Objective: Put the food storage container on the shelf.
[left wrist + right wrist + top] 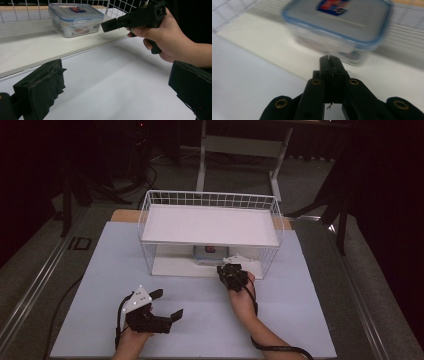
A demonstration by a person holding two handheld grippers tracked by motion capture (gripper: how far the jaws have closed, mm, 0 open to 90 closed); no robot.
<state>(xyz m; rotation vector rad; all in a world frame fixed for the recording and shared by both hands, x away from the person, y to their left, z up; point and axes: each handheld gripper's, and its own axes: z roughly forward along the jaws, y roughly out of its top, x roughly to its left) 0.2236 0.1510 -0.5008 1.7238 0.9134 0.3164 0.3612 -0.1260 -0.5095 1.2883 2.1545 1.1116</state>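
Note:
A clear plastic box with a blue-rimmed lid and a red-blue label (207, 254) (75, 18) (339, 27) sits on the lower shelf of a white wire rack (210, 200). My right gripper (220, 268) (103, 27) (329, 58) is shut with nothing in it. It points at the box, its tips just short of the box's near side at the shelf's front edge. My left gripper (167, 304) (115, 87) rests low over the white table at the front left. It is open wide and nothing lies between its jaws.
The rack has a white top board (210, 225) over the lower shelf (30, 50), and wire walls at its sides and back. A white mat (100, 285) covers the table. Beyond the table stand dark stands and a white frame (240, 145).

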